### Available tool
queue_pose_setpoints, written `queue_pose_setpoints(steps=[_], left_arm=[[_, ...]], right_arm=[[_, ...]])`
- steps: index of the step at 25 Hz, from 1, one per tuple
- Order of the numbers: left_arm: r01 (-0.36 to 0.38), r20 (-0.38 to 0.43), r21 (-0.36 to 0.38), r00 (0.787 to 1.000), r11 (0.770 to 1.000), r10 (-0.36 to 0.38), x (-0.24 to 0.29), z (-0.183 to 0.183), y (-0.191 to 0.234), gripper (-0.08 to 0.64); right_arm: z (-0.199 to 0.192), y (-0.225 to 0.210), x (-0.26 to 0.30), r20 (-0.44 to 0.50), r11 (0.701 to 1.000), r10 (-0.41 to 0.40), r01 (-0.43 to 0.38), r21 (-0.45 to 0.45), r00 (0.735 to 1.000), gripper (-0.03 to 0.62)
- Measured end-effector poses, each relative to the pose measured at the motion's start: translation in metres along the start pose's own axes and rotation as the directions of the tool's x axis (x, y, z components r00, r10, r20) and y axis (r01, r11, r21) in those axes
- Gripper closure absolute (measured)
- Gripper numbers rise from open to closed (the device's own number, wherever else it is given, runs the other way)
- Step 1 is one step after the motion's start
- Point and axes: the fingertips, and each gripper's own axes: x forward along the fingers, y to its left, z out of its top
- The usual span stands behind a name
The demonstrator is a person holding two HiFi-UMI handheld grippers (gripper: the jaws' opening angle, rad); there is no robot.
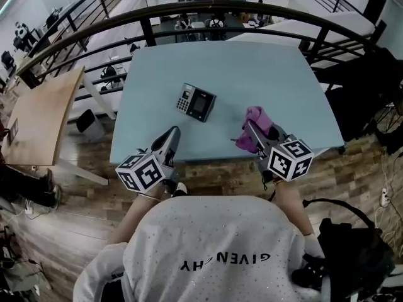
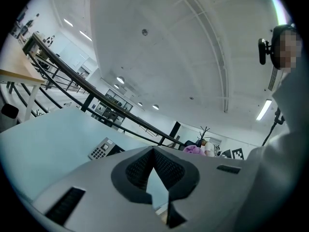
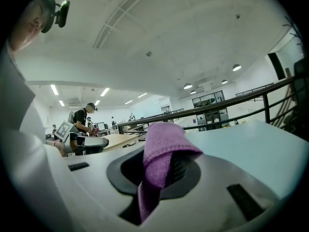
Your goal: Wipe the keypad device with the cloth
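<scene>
– Keypad device (image 1: 196, 102), the dark grey box with a screen and small pale keys: where is it? But please begin with the biggest thing.

– The biggest is the pale blue rectangular table (image 1: 264, 74). Behind its far edge runs a curved black metal railing (image 1: 220, 8). To the left of the table stands a light wooden desk (image 1: 44, 115). At the near edge of the table is the person in a white shirt (image 1: 214, 250).

– And the two tools?

– The left gripper (image 1: 171, 134) is over the near edge of the table, on the left part. Its jaws are pressed together at the tips, and nothing is between them. The right gripper (image 1: 250, 129) is over the near edge on the right part. Its jaws are clenched on the purple fleecy cloth (image 1: 257, 115), which stands out above them and also hangs down between them.

– Now the device?

– It lies flat at about the middle of the table, turned askew to the table edges, with its keys toward the left side of the table. It is apart from both grippers, and the cloth does not touch it.
</scene>
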Motion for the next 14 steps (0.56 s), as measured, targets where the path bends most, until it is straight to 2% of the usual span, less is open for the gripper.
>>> queue_pose_setpoints(steps=[7,14], left_arm=[[-0.044,-0.005,-0.012,0.999,0.999,0.044,-0.037,-0.023,-0.01,0.56],[-0.085,0.008,-0.051,0.996,0.995,0.086,-0.054,0.003,-0.019,0.56]], right_arm=[[-0.035,0.012,-0.017,-0.062,1.0,0.022,-0.021,0.015,0.998,0.545],[0.003,0.002,-0.023,-0.089,1.0,-0.016,0.014,-0.018,0.996,0.545]])
